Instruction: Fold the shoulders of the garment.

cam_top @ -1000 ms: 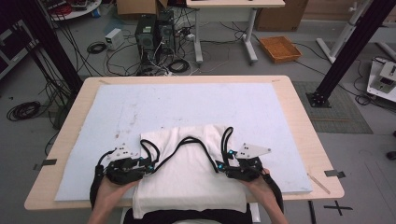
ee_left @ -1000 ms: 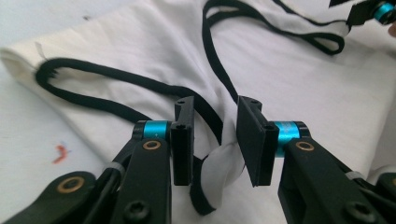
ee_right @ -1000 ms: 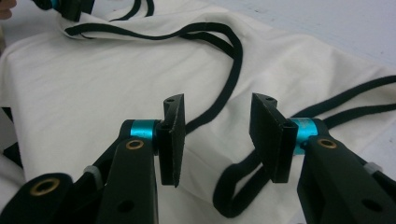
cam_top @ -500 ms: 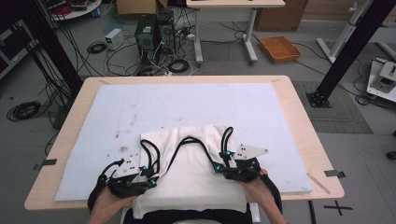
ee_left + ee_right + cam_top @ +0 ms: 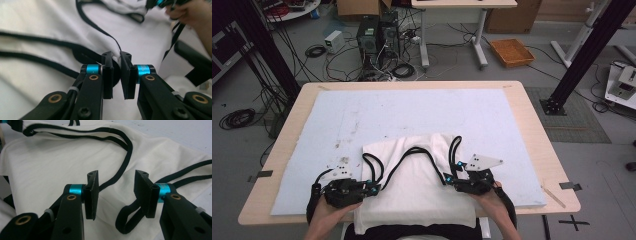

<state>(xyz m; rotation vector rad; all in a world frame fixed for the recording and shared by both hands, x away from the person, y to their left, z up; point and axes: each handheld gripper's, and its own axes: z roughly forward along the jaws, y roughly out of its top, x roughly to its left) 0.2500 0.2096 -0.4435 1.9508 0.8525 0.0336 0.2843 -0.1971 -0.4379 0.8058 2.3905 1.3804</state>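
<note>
White black-trimmed tank top (image 5: 422, 185) flat at tabletop (image 5: 537, 135) near edge; left gripper (image 5: 116, 58) jaws, just closing, pinch 1 fabric fold for lifting, right gripper (image 5: 116, 180) open, straddling black strap (image 5: 125, 155).

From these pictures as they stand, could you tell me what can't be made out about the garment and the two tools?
- White garment: its near hem hangs past the table edge, high view.
- Left tool: pinches a fold; what lies under it is hidden by the pads, left gripper view.
- Right tool: jaws apart over a black strap; contact with the cloth is unclear, right gripper view.
- Garment's type: folds hide it.
</note>
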